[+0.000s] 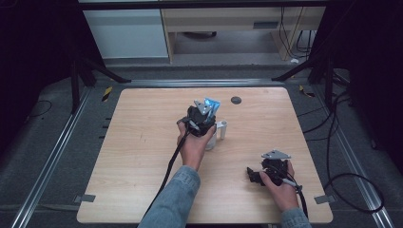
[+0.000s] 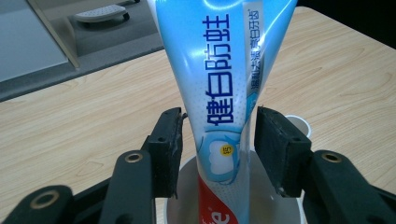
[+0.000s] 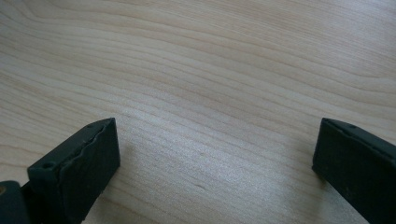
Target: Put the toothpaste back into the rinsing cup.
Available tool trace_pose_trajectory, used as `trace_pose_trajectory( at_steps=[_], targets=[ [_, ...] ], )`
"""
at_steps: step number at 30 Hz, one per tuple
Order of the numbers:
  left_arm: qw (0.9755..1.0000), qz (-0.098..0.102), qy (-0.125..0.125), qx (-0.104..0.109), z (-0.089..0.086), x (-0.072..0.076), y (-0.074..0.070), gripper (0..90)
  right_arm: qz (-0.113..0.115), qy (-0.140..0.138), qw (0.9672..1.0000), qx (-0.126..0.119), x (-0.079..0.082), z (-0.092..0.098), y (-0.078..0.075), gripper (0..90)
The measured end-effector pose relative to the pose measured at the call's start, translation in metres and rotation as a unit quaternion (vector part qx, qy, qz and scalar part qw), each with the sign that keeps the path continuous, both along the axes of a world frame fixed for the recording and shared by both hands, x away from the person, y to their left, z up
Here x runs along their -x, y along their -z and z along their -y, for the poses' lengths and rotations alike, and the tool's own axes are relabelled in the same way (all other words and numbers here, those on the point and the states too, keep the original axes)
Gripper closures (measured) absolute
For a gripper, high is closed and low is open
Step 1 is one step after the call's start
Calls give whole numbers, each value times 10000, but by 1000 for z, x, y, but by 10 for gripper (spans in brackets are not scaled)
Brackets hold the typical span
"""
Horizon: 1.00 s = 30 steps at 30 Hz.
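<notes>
A blue and white toothpaste tube [image 2: 224, 84] stands upright in a white cup [image 2: 183, 186], cap end down. My left gripper [image 2: 219, 126] is open with the tube between its pads; a thin gap shows on the right side, while the left pad sits at the tube's edge. In the high view the left gripper [image 1: 205, 116] is near the table's middle, with the tube's [image 1: 212, 103] top rising behind it and the cup [image 1: 219, 130] beside the hand. My right gripper [image 1: 253, 175] rests low at the front right, its jaws pointing left. The right gripper [image 3: 215, 144] is open wide over bare wood.
The wooden table [image 1: 142, 142] has a small dark round disc [image 1: 236, 99] set in it near the far edge. Cables trail from both grippers toward the front edge. Black stands and a cabinet are on the floor beyond the table.
</notes>
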<state>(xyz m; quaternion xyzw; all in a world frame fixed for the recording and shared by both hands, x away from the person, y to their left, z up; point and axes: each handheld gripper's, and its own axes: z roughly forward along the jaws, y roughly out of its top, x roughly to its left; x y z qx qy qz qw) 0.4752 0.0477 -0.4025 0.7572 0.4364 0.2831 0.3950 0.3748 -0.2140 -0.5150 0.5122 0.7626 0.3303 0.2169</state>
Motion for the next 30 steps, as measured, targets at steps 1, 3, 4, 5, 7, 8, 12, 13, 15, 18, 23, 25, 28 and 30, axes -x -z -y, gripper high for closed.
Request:
trace_pose_trajectory(
  at_steps=[1,3,4,5,7,8,12,13,15,18,23,25,28,30],
  targets=[
    [10000,0,4,-28,0,0,0,500,0,0,10000,0,0,0,0,8],
    [10000,-12,2,-37,0,0,0,472,16,-5,10000,22,0,0,0,8],
    [10000,-8,3,-55,0,0,0,472,16,-5,10000,22,0,0,0,8],
    [10000,-15,3,-58,1,0,0,458,0,1,10000,1,0,0,0,8],
    [10000,-22,-3,-64,1,1,0,451,-4,2,10000,-3,0,0,0,8],
    [10000,-39,-11,-63,0,1,0,431,-1,2,10000,-1,0,0,0,8],
    [9999,-73,-17,-81,0,1,0,405,0,2,10000,0,0,0,0,8],
    [9999,-85,-16,-74,0,2,-1,382,-10,6,10000,-9,0,0,0,8],
    [9999,-106,-14,-38,0,2,-1,361,-20,11,10000,-19,0,0,0,8],
    [9999,-112,-16,35,-2,3,-3,325,-2,2,10000,-1,0,0,0,8],
    [9999,-93,-21,81,-2,4,-6,268,-21,13,10000,-21,0,0,0,8],
    [9999,-99,-29,81,-2,4,-7,231,-3,2,10000,-2,0,0,0,8],
    [9998,-142,4,160,-3,4,-9,185,-18,10,10000,-17,0,0,0,8],
    [9997,-156,19,171,-3,5,-9,158,-20,12,10000,-20,0,0,0,8]
  ],
)
